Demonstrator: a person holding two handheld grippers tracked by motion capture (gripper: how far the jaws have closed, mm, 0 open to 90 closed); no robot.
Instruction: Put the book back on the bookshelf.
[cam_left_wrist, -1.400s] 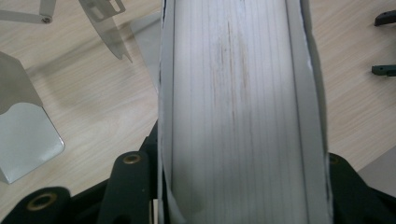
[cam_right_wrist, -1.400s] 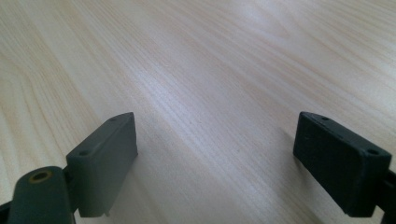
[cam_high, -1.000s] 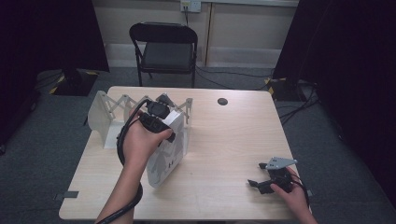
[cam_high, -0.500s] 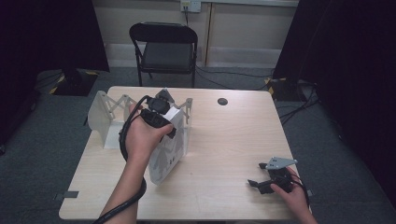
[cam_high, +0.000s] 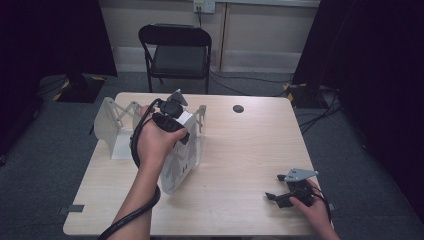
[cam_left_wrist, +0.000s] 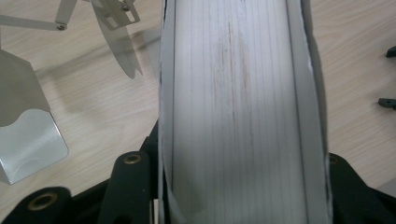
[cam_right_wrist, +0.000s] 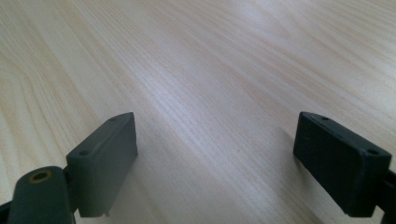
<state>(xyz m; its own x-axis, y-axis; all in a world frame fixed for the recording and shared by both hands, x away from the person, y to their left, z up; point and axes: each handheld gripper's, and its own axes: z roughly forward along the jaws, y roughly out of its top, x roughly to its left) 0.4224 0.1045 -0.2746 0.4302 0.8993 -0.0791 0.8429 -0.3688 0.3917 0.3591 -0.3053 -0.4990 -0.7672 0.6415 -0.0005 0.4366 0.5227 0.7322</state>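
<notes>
Table (cam_high: 240, 150): pale wood top across the middle of the high view, with dark carpet around it
Chair (cam_high: 176, 50): black folding chair at upper centre, behind the far edge of the table
Book (cam_high: 179, 160): thick white book left of centre in the high view, tilted, its lower corner on the table and its top edge raised; in the left gripper view (cam_left_wrist: 240, 112) its page edges run up the middle of the frame between two white covers
Book stand (cam_high: 112, 125): pale metal rack with folding arms at centre left, on the table just beside and behind the book; its plate and arms sit at upper left in the left gripper view (cam_left_wrist: 28, 135)
Left gripper (cam_high: 175, 120): gripped in the person's left hand at the book's top edge; its black jaws clamp the book from both sides, one against each cover
Right gripper (cam_high: 282, 192): lower right of the high view, in the person's right hand, low at the table, well apart from the book; jaws spread wide with bare wood between them in the right gripper view (cam_right_wrist: 215, 163)
Round black mark (cam_high: 238, 108): small dark disc on the table at upper centre, right of the book stand
</notes>
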